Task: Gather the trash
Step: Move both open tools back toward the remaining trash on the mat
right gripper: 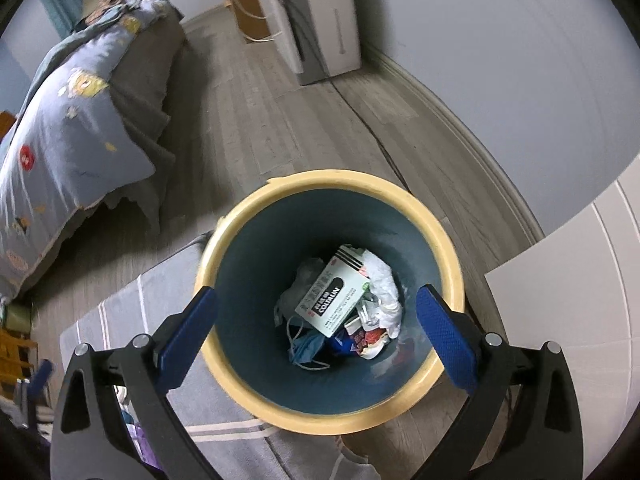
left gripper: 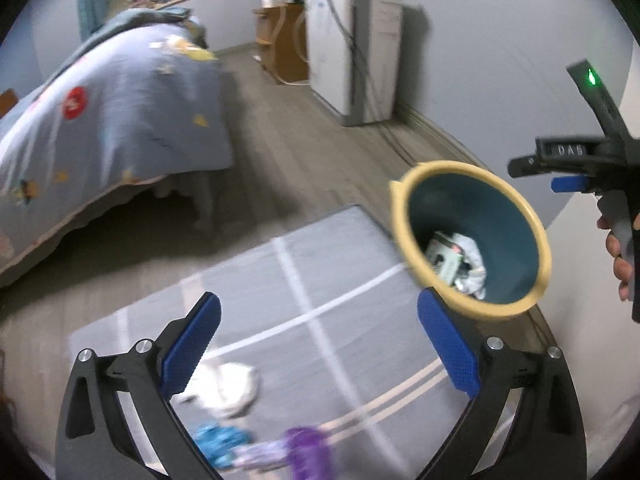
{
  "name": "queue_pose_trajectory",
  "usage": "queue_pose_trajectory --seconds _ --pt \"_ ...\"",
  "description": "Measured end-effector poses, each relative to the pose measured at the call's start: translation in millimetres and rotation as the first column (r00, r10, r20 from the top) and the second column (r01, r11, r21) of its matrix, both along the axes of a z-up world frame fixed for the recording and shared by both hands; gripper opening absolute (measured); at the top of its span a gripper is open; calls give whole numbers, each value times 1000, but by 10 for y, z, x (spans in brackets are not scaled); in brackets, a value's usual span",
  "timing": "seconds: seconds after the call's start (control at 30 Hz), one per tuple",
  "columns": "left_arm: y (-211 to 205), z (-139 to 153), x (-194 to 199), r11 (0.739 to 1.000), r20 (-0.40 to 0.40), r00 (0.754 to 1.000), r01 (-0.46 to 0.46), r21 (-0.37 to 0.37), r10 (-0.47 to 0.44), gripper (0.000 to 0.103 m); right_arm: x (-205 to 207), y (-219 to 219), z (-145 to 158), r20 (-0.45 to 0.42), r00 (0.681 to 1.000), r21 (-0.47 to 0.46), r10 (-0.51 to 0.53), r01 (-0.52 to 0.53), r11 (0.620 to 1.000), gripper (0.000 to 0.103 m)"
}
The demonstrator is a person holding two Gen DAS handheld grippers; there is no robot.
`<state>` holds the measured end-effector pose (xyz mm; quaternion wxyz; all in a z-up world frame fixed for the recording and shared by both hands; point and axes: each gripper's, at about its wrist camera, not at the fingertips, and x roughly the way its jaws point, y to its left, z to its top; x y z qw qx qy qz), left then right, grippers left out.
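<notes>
Bedroom scene: grey wood-plank floor (left gripper: 304, 148), pale wall, bed with a blue cartoon-print quilt (left gripper: 120, 112) at upper left of both views, white upright appliance with hanging cables (left gripper: 352, 52) at top centre.

Left wrist view: grey rug with white stripes (left gripper: 340, 280) fills the lower middle. Left gripper (left gripper: 320, 348), blue pads, jaws wide apart, nothing between them. On the rug at lower frame: crumpled white tissue (left gripper: 228, 388), just beside the left pad; below it a blue crinkled wrapper (left gripper: 220, 440) and a purple wrapper (left gripper: 304, 448), both blurred, so exact type unclear. Round teal trash bin with a cream-yellow rim (left gripper: 412, 216) sits at centre right, on the rug's edge. Right gripper seen from the side at the right edge, held by a hand (left gripper: 620, 256).

Right wrist view: right gripper (right gripper: 316, 332) hangs over the bin mouth, jaws wide, empty, pads framing the rim. Inside the bin, at frame centre: white cardboard box with black print (right gripper: 332, 296), crumpled white paper (right gripper: 384, 288), blue face mask (right gripper: 308, 348), red-and-white wrapper (right gripper: 372, 340). White cabinet panel (right gripper: 572, 280) at right.
</notes>
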<state>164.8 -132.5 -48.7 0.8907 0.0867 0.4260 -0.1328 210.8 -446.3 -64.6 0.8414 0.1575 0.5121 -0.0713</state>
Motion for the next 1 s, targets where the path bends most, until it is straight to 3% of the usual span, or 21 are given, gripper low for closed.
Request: queue_pose_trajectory --seconds 0.3,0.47,0.6,0.67,0.77,0.9,1.0 --pt "1056 336 -390 991 14 991 -131 10 131 98 -281 642 152 43 994 115 104 -108 987 97" --pt "1548 127 -604 973 -13 973 -232 -20 231 98 -479 1249 123 15 978 23 206 -207 978 97" --pt "1807 26 -668 949 -34 950 -312 -37 311 98 -656 1602 39 10 972 3 237 -237 972 97" --pt "1898 16 -680 947 -33 950 -313 -69 312 98 -733 1804 -28 1 966 -21 259 -259 966 97" --pt "1952 -48 -675 949 -50 951 -309 -60 307 98 -815 2040 -137 -18 958 -47 288 -288 956 97" --pt "2000 -182 -638 954 -95 953 -294 -59 288 98 -900 2363 -376 -65 941 13 334 -333 943 97" --pt "2029 -268 -630 957 -118 953 -286 -45 279 98 -926 2530 -504 -103 930 -16 353 -356 934 97"
